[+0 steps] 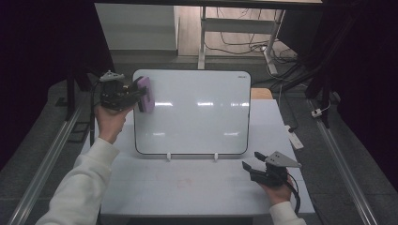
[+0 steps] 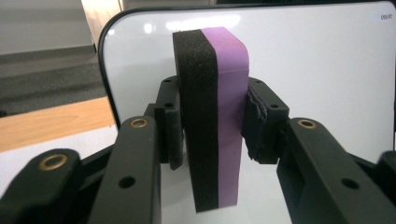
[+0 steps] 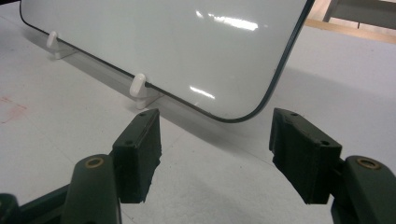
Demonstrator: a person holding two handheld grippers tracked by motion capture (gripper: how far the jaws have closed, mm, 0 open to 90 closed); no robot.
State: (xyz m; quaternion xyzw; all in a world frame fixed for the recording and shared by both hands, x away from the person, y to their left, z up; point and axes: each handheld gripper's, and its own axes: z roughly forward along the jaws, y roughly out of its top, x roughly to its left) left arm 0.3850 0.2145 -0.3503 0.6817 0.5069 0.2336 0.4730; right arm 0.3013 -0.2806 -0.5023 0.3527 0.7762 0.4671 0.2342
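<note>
Left gripper clamped a purple-and-black eraser upright between its jaws, ahead lay the whiteboard, seemingly for wiping; right gripper rested agape, empty, below the board's corner.

We see open desk in front of whiteboard; board + its two white feet block fwd reach.

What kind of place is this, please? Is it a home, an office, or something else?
Probably a lab or recording workspace, not a home. A whiteboard stands on a plain white table between metal rails, dark curtains hang at the sides, and loose cables lie on the floor behind.
</note>
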